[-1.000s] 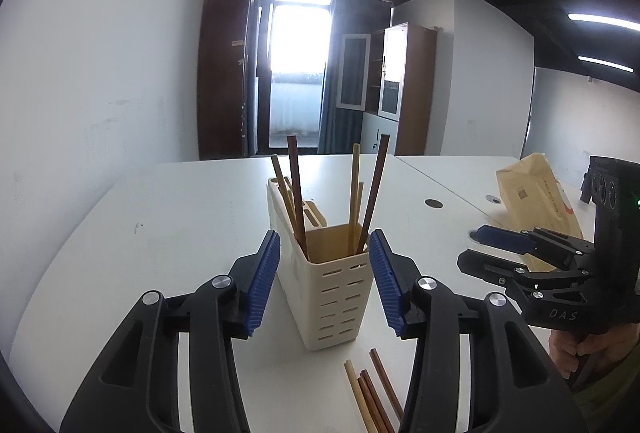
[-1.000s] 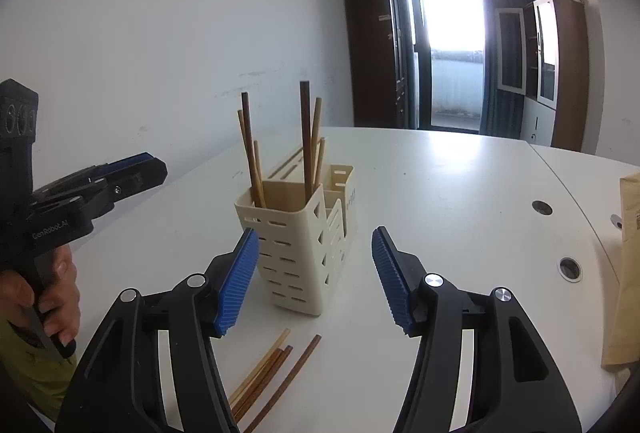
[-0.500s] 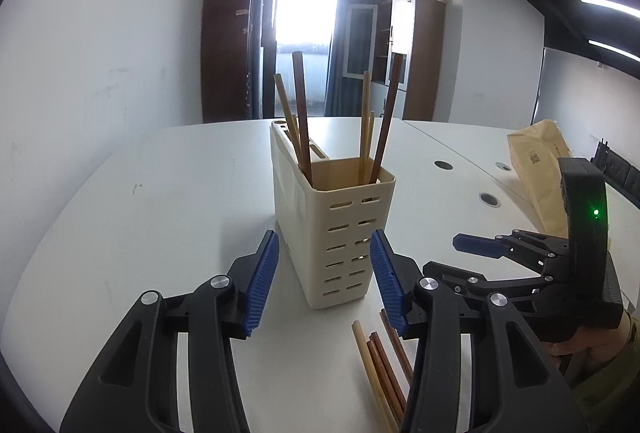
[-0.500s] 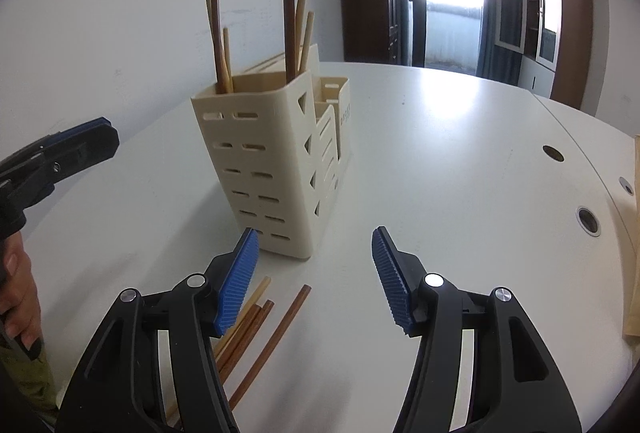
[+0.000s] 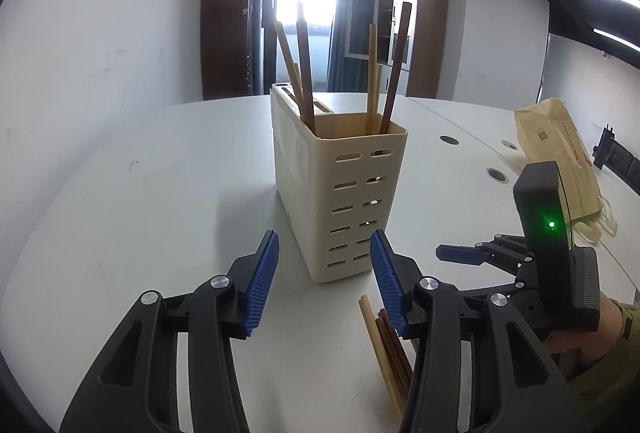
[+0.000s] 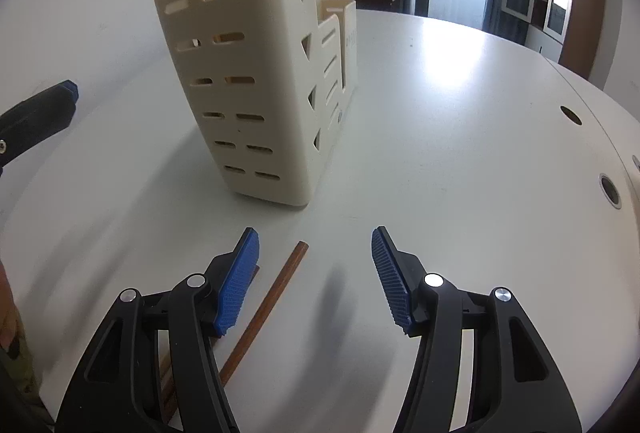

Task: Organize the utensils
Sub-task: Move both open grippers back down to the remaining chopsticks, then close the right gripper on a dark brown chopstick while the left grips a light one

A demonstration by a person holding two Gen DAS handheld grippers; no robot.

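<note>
Chopsticks (image 6: 266, 309) lie loose on the white tabletop (image 6: 460, 137), a dark brown one stretched from about 12 o'clock down toward 7 o'clock between the fingers of the right hand-held gripper (image 6: 316, 281), with more of them partly hidden under its left finger. In the left wrist view the same loose bundle (image 5: 384, 345) shows at 5 o'clock, a pale stick beside darker ones, running under the right finger of the left hand-held gripper (image 5: 324, 285). More chopsticks (image 5: 304, 73) stand upright and slightly splayed in a cream slotted holder (image 5: 340, 201), which sits on the tabletop at 12 o'clock from the left gripper and at 11 o'clock from the right one. The holder (image 6: 256, 85) steps down to lower compartments behind its tall front section.

The right hand-held gripper hangs low over the tabletop with its blue pads spread wide, touching nothing. The left hand-held gripper also stands with pads apart and empty, the holder's near corner framed between them.

A brown paper bag (image 5: 560, 161) lies at 2 o'clock in the left view, well apart from the holder.
</note>
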